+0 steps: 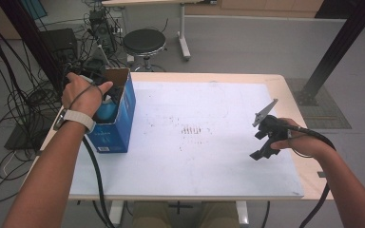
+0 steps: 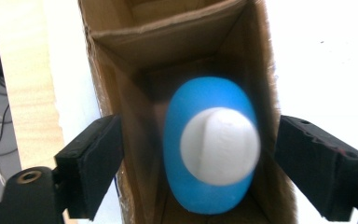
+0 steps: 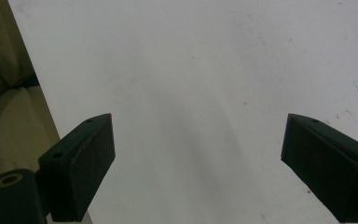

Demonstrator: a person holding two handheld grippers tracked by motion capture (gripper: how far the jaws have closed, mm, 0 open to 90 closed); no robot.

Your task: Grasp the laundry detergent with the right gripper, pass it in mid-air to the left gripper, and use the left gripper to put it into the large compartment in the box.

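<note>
The left gripper (image 2: 191,172) is held above the open blue carton (image 1: 115,118) with jaws spread to either side of its walls, over a blue-and-white bottle (image 2: 212,144) lying inside; the right gripper (image 3: 200,168), jaws also spread and empty, is poised over the white mat (image 1: 209,137). A cardboard wall could be clipped and the carton tipped at the table's (image 1: 285,85) left edge. Cables (image 1: 9,95) and a stool (image 1: 144,42) are seen beyond.

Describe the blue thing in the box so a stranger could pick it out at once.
Start at the white table and go to the open blue cardboard box near its left edge. Inside lies a blue egg-shaped object, below the left gripper, whose jaws stand open. A round white patch on top sets it apart from the brown walls.
</note>
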